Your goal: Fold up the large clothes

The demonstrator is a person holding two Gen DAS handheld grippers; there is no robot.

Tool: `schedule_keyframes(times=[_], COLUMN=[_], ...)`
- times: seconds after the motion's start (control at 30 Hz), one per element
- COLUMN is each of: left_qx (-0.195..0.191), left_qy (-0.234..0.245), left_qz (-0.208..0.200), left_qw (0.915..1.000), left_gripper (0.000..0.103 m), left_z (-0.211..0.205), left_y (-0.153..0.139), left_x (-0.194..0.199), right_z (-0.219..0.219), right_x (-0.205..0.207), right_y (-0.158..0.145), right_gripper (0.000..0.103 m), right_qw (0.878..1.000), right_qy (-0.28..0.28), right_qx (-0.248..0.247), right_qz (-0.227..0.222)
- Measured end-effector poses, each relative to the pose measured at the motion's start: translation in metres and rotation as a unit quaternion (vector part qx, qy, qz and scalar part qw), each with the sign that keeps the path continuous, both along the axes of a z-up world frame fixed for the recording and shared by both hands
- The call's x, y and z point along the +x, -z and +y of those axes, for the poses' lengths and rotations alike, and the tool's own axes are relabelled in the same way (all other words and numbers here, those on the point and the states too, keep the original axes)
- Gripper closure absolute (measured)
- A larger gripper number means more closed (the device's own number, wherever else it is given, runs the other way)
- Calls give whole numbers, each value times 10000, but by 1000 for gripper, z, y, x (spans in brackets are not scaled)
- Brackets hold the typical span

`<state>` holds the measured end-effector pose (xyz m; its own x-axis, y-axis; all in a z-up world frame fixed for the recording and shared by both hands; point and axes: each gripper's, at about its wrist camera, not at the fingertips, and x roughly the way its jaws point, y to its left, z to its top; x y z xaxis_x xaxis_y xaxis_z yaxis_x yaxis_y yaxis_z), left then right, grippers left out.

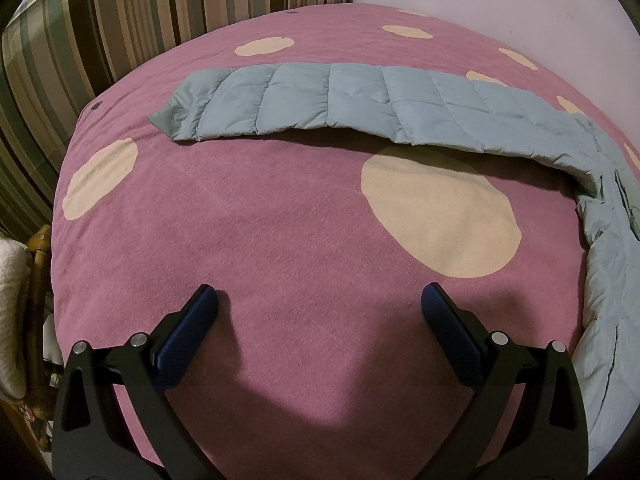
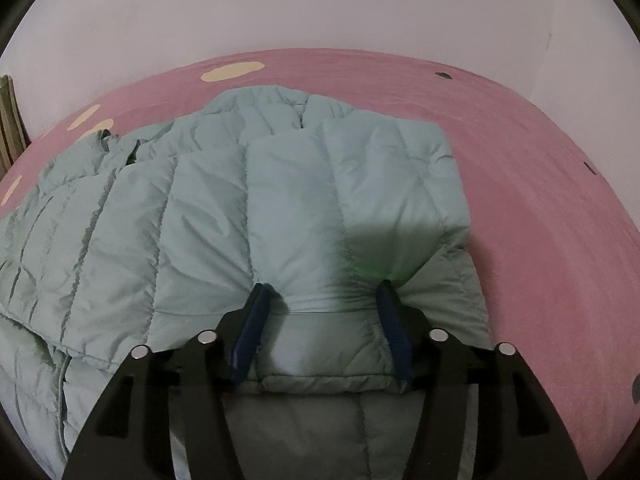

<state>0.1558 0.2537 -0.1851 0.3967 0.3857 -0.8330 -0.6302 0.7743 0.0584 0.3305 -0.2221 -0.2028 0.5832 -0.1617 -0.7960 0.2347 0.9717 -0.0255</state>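
Observation:
A pale blue-green quilted puffer jacket (image 2: 168, 216) lies flat on a pink bed cover with cream dots (image 1: 280, 208). One sleeve (image 2: 360, 184) is folded across the jacket's body. My right gripper (image 2: 323, 290) has the cuff end of this sleeve between its blue pads, and the fabric puckers at both fingertips. The jacket's other sleeve (image 1: 304, 100) stretches out to the left across the bed in the left wrist view, where the body (image 1: 612, 280) runs down the right edge. My left gripper (image 1: 320, 300) hangs open over bare cover, well short of that sleeve.
A striped cushion or curtain (image 1: 100, 32) stands along the bed's far left side. A pale wall (image 2: 320, 8) lies behind the bed. A wooden chair with a white cloth (image 1: 24, 300) sits beside the bed at the left.

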Motion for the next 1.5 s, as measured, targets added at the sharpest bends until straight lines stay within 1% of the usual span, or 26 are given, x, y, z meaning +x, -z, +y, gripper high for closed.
schedule_keyframes(times=[0.07,0.13,0.23,0.37,0.43,0.53,0.6,0.63,0.77,0.83,0.87,0.9,0.97,1.03,1.07,1.1,1.13,1.2,1.3,1.37,1.5], left_qx=[-51,-105,-318,-412,-473,-540,-699,-716,-738,-769,-789,-809,-824,-848,-860,-845,-834,-778,-644,-533,-406], left_qy=[22,131,290,-58,-275,-591,-786,-878,-1089,-1142,-1173,-1204,-1213,-1185,-1166,-1090,-1057,-995,-794,-577,91], left_qz=[-39,-50,-268,-551,-619,-754,-920,-992,-1109,-1155,-1163,-1232,-1283,-1319,-1325,-1338,-1376,-1420,-1546,-1654,-1879], left_qw=[10000,9998,9987,9976,9966,9939,9902,9886,9851,9837,9831,9817,9808,9805,9805,9814,9813,9818,9827,9831,9813], left_gripper=[2,2,2,3,7,8,9,15,25,36,38,46,56,79,84,92,95,96,97,97,97], left_z=[1,4,18,59,82,115,136,145,172,180,184,187,190,191,191,188,186,180,162,144,87], left_y=[-1,-3,-9,-13,-12,-11,-11,-11,-12,-11,-11,-12,-12,-12,-12,-15,-17,-24,-41,-55,-86], left_x=[0,0,3,12,17,22,23,24,30,31,31,30,30,30,30,31,30,31,37,43,66], right_z=[0,1,2,3,5,5,4,4,3,1,0,-1,0,1,2,2,2,1,0,-2,-3], right_x=[-2,-2,-2,0,0,0,1,1,-4,-10,-13,-18,-26,-32,-37,-40,-45,-55,-66,-73,-83], right_y=[0,0,1,1,1,1,1,0,-11,-19,-23,-26,-30,-32,-32,-33,-34,-38,-43,-46,-51], right_gripper=[37,28,26,24,24,24,23,23,23,23,23,23,23,23,23,23,23,23,23,23,23], right_qw=[10000,9999,9999,9998,9998,9998,9998,9998,9996,9989,9986,9983,9979,9978,9978,9977,9973,9965,9951,9941,9935], right_qy=[-19,-112,-148,-168,-161,-161,-167,-166,-112,-44,-16,17,26,6,12,22,37,73,134,142,64], right_qx=[14,46,60,78,61,62,82,81,98,161,194,216,224,204,215,252,316,433,586,693,755], right_qz=[0,-7,-10,-23,-27,-46,-62,-78,-247,-432,-483,-539,-608,-628,-629,-632,-656,-715,-785,-817,-844])
